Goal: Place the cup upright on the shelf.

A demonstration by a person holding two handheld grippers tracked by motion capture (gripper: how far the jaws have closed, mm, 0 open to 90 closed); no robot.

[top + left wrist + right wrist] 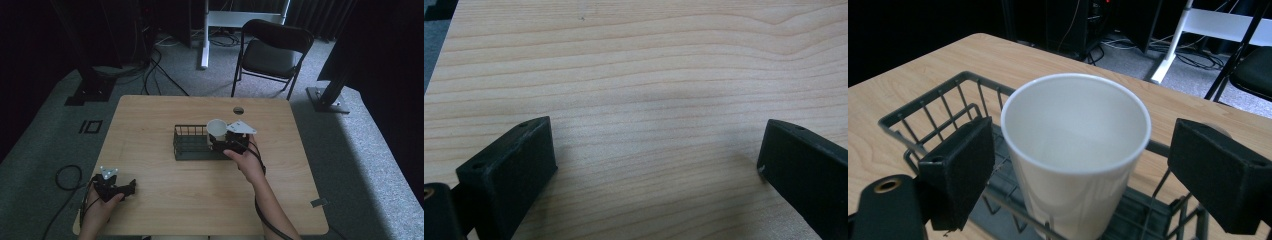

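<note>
Right gripper view: the right gripper (1075,165) is spread around the upright white cup (1075,150) inside the wire basket (928,107); excess closing force may crush its thin wall.

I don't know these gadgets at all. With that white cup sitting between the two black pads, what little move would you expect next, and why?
Probably closing the right hand-held gripper on the white cup: its jaws stand open on either side, apart from the cup, which stands upright in the wire basket.
</note>
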